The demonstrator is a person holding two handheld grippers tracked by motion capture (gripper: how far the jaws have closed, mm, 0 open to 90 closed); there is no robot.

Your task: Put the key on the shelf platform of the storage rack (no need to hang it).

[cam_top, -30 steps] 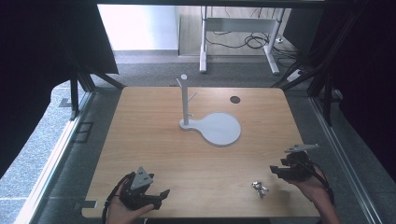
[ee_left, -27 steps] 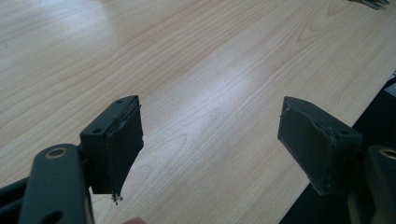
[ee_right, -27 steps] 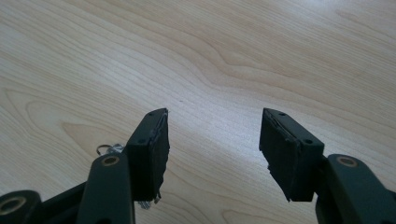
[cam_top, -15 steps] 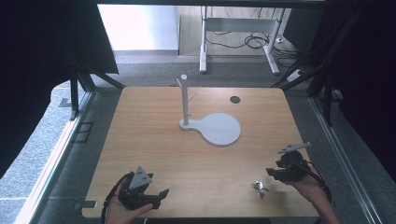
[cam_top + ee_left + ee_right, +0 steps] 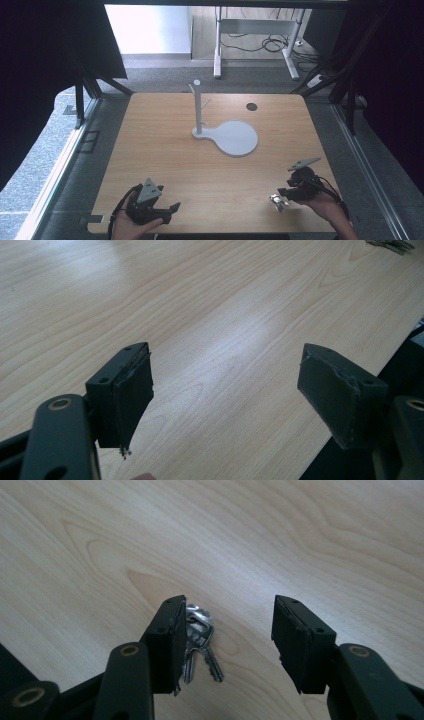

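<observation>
A small bunch of silver keys lies flat on the wooden table near its front right edge. My right gripper points left at the bunch and hovers just over it. In the right gripper view the keys lie between the jaws, close against the left pad, with a wide gap to the right pad. The right gripper is open, and its jaws have just been closing. My left gripper rests at the front left. In its own view the left gripper stands open over bare wood.
A pale grey stand with short pegs rises from a round flat base at the table's middle back. A small dark disc lies behind it to the right. The keys show far off in the left gripper view.
My right gripper has moved left along the front edge until its jaws are around the keys, and the jaws have narrowed. The left gripper and the keys have stayed put.
</observation>
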